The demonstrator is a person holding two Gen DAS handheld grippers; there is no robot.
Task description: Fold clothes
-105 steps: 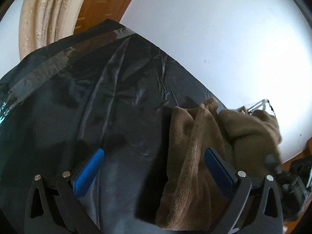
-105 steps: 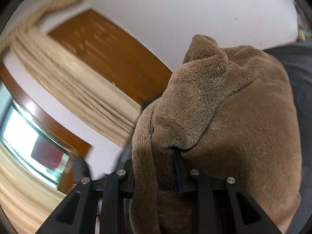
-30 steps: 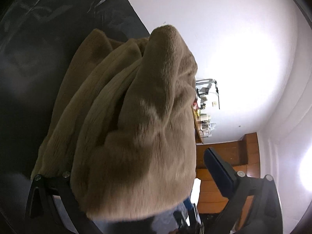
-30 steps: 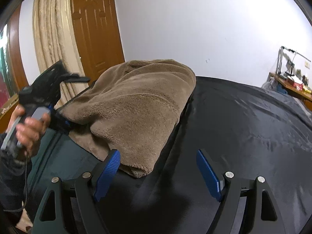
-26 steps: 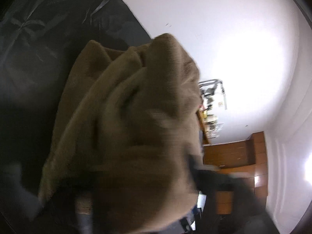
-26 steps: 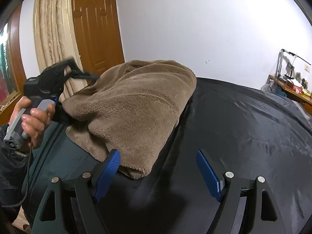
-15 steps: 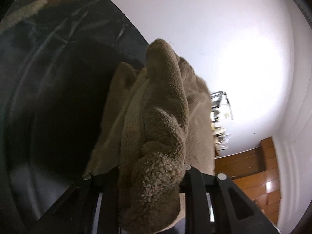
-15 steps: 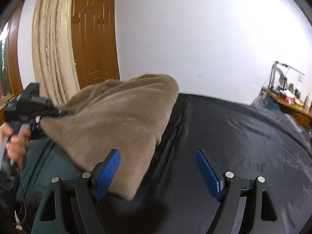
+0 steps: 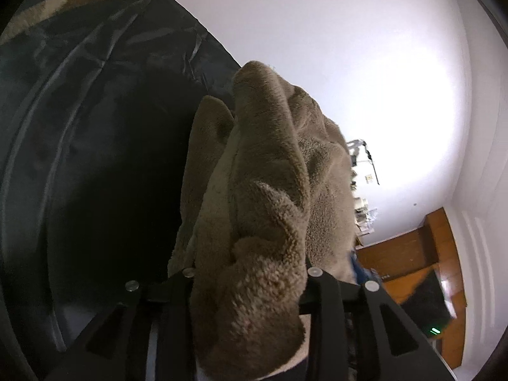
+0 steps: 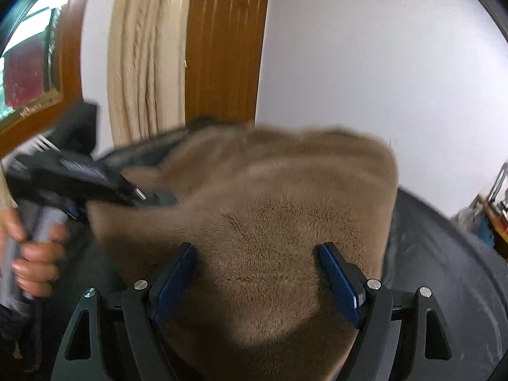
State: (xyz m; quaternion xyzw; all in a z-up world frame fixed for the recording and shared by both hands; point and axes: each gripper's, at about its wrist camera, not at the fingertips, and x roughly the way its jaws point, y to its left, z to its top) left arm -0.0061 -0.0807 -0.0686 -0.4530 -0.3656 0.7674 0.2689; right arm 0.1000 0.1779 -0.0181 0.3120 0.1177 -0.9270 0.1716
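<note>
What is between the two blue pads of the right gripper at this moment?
In the right wrist view, the brown fleece garment lies between the open right gripper pads, which do not press it.

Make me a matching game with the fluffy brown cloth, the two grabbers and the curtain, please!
Things:
1. brown fleece garment
2. left gripper
3. right gripper
4. curtain

States or places:
A. open, blue pads apart over the fleece
B. hangs beside the wooden door
C. closed on a bunch of fleece
D. lies piled on the black sheet

Pairs: 1-D, 2-C, 3-A, 4-B. The left gripper's jaws have just been closing and easing a little, with fleece pinched between them.
</note>
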